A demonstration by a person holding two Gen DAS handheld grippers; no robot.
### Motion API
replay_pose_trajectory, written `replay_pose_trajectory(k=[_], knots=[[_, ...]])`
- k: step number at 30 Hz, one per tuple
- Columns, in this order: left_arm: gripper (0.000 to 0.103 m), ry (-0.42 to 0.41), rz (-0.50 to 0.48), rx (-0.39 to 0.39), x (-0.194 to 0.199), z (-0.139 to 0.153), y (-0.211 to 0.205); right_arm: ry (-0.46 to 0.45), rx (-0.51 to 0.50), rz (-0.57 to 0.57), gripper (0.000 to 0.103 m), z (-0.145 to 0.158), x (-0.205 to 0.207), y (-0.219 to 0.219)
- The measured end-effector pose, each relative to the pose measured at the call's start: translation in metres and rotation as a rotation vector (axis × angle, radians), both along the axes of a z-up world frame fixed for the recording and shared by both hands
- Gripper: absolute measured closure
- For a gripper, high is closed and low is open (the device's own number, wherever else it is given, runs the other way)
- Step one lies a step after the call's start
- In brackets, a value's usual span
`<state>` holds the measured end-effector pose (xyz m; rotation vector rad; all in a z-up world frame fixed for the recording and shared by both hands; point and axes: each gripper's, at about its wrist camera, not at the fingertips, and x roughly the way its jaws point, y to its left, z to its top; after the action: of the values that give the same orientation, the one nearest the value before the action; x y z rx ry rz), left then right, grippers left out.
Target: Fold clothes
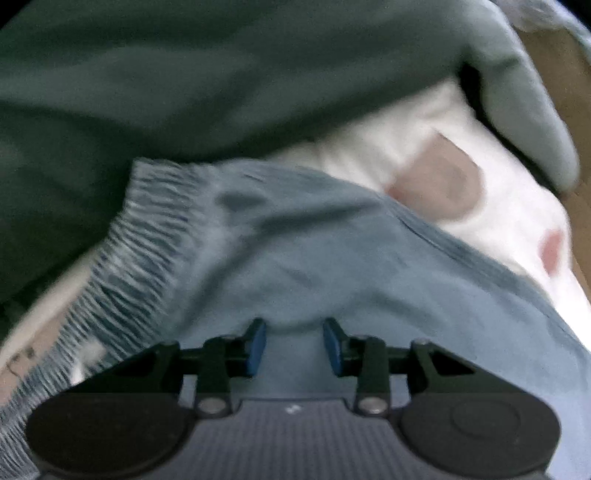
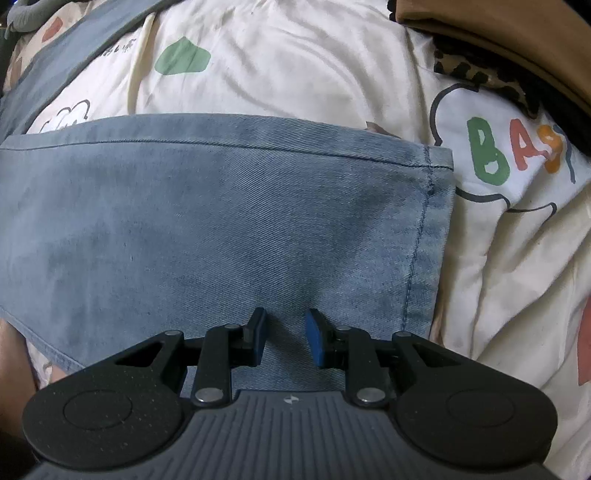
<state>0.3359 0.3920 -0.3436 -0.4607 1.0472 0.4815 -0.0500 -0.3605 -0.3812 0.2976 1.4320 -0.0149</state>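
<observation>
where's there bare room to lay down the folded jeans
Right wrist view: open printed bedsheet beyond the denim jeans, bordered by the green leaf print and the brown garment; another patch right of the jeans hem, below the BAS lettering. Left wrist view is crowded: dark green garment against the jeans waistband.

left gripper [image 1: 294, 345] points steeply downward, blue pads [image 1: 257, 347] apart with a clear gap, view blurred. right gripper [image 2: 284, 341] also points steeply downward, pads [image 2: 314, 341] parted by a narrower gap, sharp view. no hand or sleeve clearly visible.
</observation>
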Motion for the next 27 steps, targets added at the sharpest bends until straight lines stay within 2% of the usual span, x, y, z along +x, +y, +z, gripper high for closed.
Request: replay_pose_trajectory(k=[2, 7, 11, 14, 17, 22, 25, 26, 27], knots=[[0.065, 0.004, 0.014, 0.004, 0.001, 0.001, 0.013, 0.003, 0.001, 0.001, 0.074, 0.000, 0.000, 0.000], [0.081, 0.024, 0.031, 0.006, 0.002, 0.000, 0.036, 0.010, -0.004, 0.003, 0.074, 0.000, 0.002, 0.001], [0.100, 0.023, 0.073, 0.023, 0.002, -0.002, 0.046, 0.015, -0.007, 0.004, 0.074, 0.000, 0.002, 0.002], [0.100, 0.003, 0.119, 0.019, 0.001, -0.003, 0.056, 0.018, -0.005, 0.006, 0.074, 0.000, 0.003, 0.001], [0.100, 0.007, 0.131, 0.056, 0.006, -0.005, 0.062, 0.021, -0.008, 0.007, 0.074, 0.000, 0.004, 0.002], [0.100, 0.065, 0.093, 0.079, 0.018, -0.007, 0.064, 0.030, -0.016, 0.011, 0.074, 0.001, 0.006, 0.004], [0.100, 0.074, 0.050, 0.102, 0.016, 0.006, 0.055, 0.024, -0.009, 0.014, 0.074, 0.001, 0.006, 0.003], [0.099, 0.066, 0.027, 0.111, 0.014, 0.011, 0.049, 0.022, -0.007, 0.012, 0.074, 0.001, 0.005, 0.003], [0.090, 0.053, -0.006, 0.121, 0.011, 0.017, 0.041, 0.021, -0.006, 0.011, 0.074, 0.001, 0.005, 0.003]])
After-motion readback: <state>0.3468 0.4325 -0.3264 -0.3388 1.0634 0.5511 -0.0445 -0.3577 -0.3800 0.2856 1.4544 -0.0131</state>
